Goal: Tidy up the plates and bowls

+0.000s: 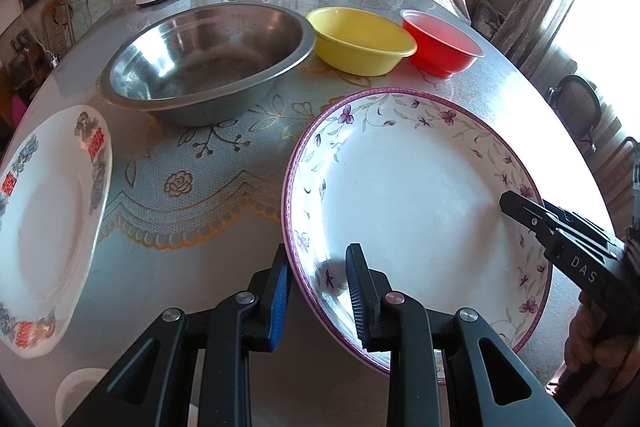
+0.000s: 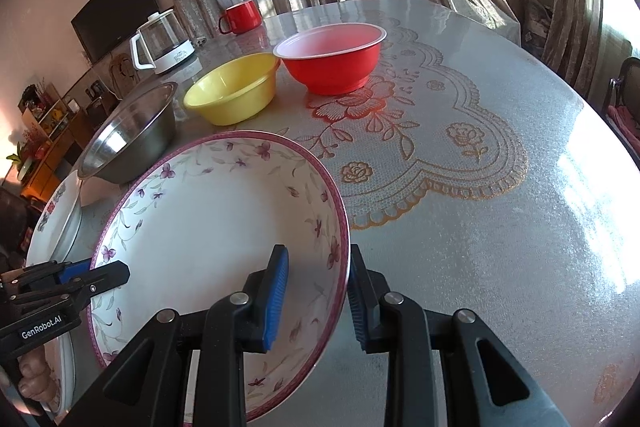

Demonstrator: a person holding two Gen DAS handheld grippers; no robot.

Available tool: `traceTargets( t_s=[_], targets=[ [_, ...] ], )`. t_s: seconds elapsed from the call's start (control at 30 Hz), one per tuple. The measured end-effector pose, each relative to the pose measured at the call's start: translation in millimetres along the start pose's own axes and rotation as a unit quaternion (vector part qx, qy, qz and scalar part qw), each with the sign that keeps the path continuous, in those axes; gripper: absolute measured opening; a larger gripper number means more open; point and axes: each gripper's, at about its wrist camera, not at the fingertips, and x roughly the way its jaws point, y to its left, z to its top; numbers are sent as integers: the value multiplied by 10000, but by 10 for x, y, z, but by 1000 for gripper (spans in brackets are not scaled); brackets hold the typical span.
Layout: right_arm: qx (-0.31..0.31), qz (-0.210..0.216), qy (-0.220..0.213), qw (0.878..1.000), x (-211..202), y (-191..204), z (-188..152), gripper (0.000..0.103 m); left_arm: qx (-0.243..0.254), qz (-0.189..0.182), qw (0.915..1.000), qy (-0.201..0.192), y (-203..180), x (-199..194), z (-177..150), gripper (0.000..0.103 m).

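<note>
Lace-patterned table (image 2: 480, 187) by the curtains: the floral plate (image 1: 400, 195) sits near its front edge, left gripper (image 1: 320, 291) pinching its left rim, right gripper (image 2: 318, 301) pinching the opposite rim; 3 bowls behind.

Purple-flowered plate (image 1: 404, 195) tilted above table, steel (image 1: 208, 55), yellow (image 1: 360, 39), red bowls (image 1: 440, 43) behind
</note>
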Motion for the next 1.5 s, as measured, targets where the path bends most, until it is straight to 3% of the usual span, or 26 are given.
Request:
traceTargets(
  t_s=[0.53, 0.8, 0.93, 1.23, 1.37, 1.5],
  targets=[
    [-315, 429, 227, 9983, 21, 335, -108, 28, -230, 388, 9989, 92, 302, -152, -148, 28],
    [-596, 362, 310, 9971, 1, 507, -188, 28, -402, 171, 9990, 68, 482, -224, -249, 28],
    [-423, 202, 267, 9985, 16, 536, -181, 28, -513, 119, 9986, 16, 512, -231, -249, 28],
    [-184, 248, 305, 9991, 23, 521, -131, 30, -625, 33, 9973, -374, 655, -507, -381, 35],
    [-197, 119, 4, 9997, -130, 545, -91, 34, -814, -1, 9948, -613, 791, -676, -468, 45],
    [-296, 227, -155, 9992, -240, 657, -34, 37, -1088, 96, 9905, -839, 993, -874, -593, 47]
  ],
)
